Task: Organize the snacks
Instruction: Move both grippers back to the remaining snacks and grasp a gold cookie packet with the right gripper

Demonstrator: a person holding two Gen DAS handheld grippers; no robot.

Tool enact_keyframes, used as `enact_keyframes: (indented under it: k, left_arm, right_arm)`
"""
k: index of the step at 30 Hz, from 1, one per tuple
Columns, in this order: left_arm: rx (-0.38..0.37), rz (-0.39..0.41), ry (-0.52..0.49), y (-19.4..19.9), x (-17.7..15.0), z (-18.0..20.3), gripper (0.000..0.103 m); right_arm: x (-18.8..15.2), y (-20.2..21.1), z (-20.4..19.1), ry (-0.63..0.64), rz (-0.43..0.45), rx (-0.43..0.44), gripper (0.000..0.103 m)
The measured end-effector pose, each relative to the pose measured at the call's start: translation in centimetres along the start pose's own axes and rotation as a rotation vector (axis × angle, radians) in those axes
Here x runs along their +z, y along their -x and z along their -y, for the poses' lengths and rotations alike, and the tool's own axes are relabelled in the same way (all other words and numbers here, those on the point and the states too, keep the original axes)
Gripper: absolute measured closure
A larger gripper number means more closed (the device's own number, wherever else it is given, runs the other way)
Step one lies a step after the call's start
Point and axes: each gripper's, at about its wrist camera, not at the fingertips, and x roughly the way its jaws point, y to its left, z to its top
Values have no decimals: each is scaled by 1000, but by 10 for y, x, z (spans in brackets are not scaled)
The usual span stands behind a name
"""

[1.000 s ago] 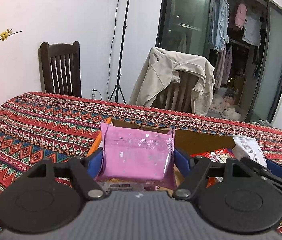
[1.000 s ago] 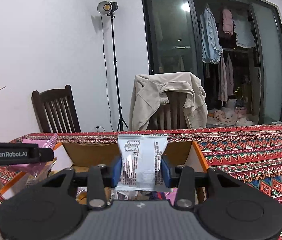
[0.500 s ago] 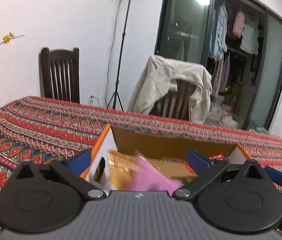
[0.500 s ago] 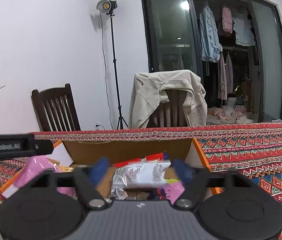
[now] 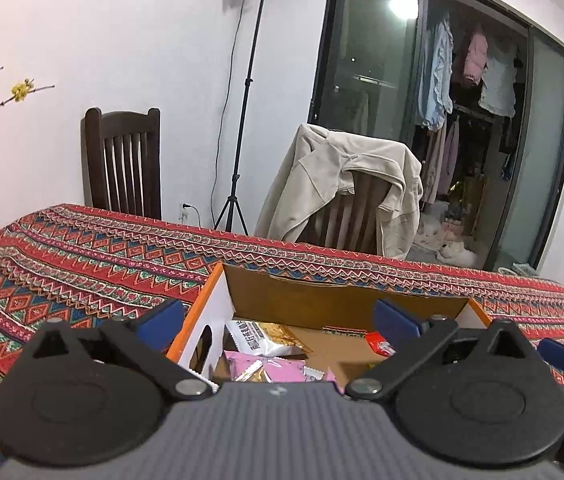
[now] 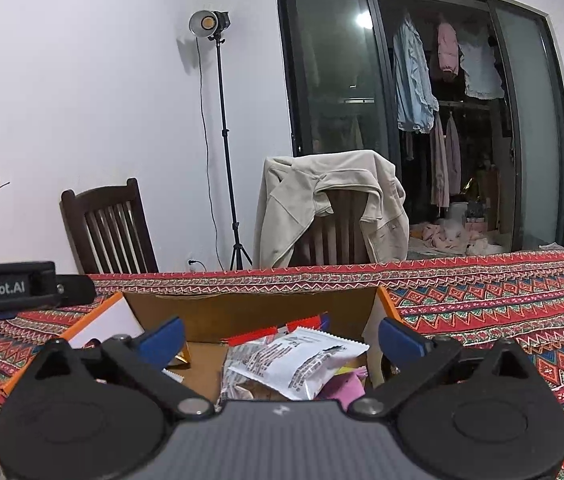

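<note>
Both tools hover over the cardboard box [image 5: 334, 300] on the patterned surface [image 5: 82, 256]; the left hand-held gripper [image 5: 278, 320] is spread wide, holding nothing, above the pink packet [image 5: 282, 370] lying inside; the right hand-held gripper [image 6: 280, 334] gapes equally empty over the white packet [image 6: 302, 360], which rests atop other snacks in the box.

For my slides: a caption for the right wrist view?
Right gripper open above a white packet lying in the cardboard box.
</note>
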Motion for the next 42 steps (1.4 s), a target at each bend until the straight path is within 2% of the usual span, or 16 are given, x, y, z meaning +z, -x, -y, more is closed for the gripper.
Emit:
enact_keyframes:
  k: [8,19,33,38,42]
  left_arm:
    - [-44,33,-8,33,15,-3,0]
    - [-17,20,-37,73,13,-44,0]
    - [42,-65,-93,91,-32,-125,0]
    - [72,-94,-67,85,-45,-150,0]
    - [68,-111,-41,77,-55,-163,0]
  right_arm:
    - [12,18,-9,16,6,-6,0]
    - [13,57,-28,47,-32,9,0]
    - [-17,75,-61,96,-136,60,0]
    - [-34,71,-78,129,-190,84,0]
    - [-47,59,-94,165,-245,97,0]
